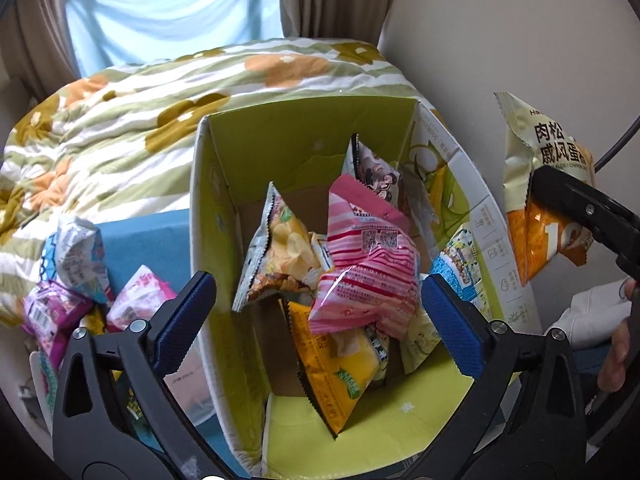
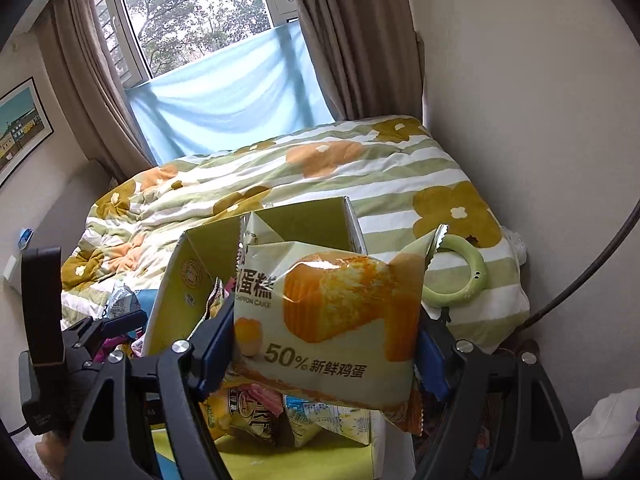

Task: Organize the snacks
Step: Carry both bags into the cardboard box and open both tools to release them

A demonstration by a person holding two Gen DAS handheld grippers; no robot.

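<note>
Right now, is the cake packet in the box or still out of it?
Out. The right tool grips the cake packet up in the air beside the green box, not inside with the other snacks.

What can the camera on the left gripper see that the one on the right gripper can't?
Only the left view shows the loose snack pile beside the box and the pink striped packet inside it, under the open left gripper. Only the right view shows the green ring on the quilt, a framed picture, and trees outside. Both show the cardboard box, the flowered quilt, and the chiffon cake packet clamped in the right gripper.
</note>
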